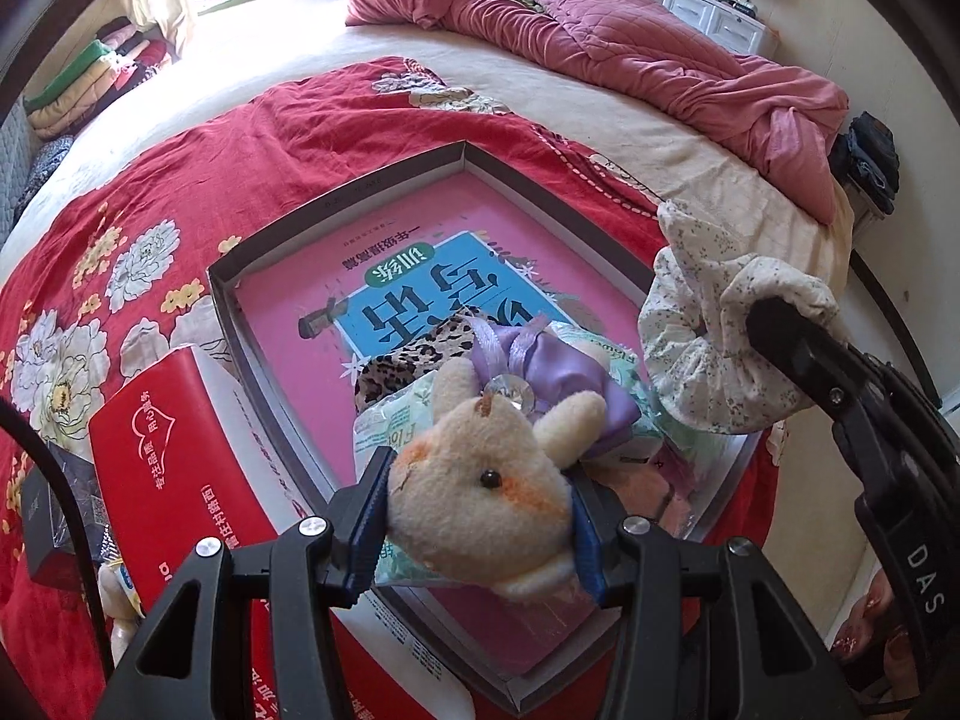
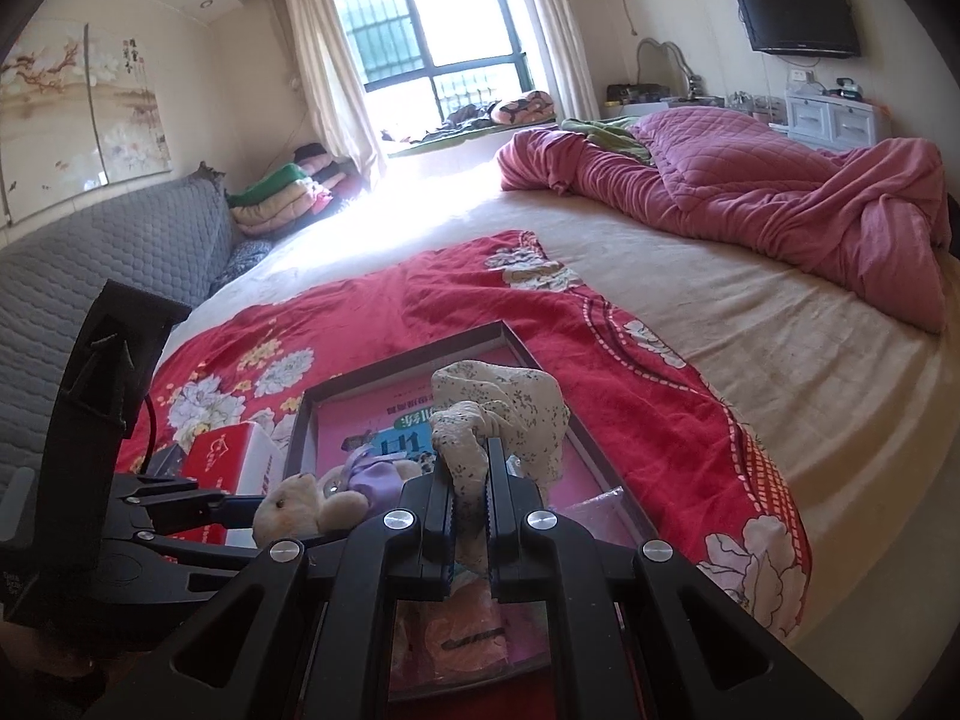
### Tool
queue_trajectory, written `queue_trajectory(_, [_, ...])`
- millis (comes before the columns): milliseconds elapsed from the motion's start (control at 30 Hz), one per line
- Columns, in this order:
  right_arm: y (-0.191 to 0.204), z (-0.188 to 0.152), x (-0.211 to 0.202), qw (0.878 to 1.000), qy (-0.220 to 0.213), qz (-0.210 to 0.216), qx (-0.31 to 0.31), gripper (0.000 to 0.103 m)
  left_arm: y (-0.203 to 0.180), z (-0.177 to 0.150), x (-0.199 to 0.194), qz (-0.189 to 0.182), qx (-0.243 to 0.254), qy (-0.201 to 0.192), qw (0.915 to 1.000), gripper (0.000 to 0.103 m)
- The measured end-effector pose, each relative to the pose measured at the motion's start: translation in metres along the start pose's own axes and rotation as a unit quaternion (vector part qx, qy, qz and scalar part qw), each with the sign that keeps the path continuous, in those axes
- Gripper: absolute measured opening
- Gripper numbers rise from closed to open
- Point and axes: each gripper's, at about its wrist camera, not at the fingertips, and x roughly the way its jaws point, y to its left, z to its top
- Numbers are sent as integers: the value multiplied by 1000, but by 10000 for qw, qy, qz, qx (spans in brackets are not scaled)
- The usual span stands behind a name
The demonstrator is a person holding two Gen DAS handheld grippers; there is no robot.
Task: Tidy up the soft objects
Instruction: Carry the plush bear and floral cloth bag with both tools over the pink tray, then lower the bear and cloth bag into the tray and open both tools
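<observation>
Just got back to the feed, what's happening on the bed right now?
Both tools are loaded. The left tool is shut on the plush bear, held over the near end of the shallow gray box. The right tool is shut on a floral cloth bundle above the same box. A pink book lines the box, with a leopard-print item on top.

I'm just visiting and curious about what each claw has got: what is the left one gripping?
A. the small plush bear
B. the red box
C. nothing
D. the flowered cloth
A: the left claw is shut on the plush bear above the tray, while the right claw pinches the flowered cloth.
</observation>
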Motion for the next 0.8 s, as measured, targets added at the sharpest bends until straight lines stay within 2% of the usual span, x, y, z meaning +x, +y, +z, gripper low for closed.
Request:
queue_trajectory(267, [13, -13, 25, 9984, 418, -34, -381, 10, 1, 1, 3, -5, -24, -2, 10000, 52])
queue_trajectory(633, [12, -17, 36, 9984, 481, 176, -237, 14, 5, 0, 3, -24, -67, -7, 10000, 52])
queue_trajectory(733, [10, -16, 37, 9983, 494, 227, -186, 18, 6, 0, 4, -22, -89, 4, 10000, 52])
queue_trajectory(800, [7, -16, 37, 9984, 494, 257, -101, 24, 7, 0, 3, -26, -95, 1, 10000, 52])
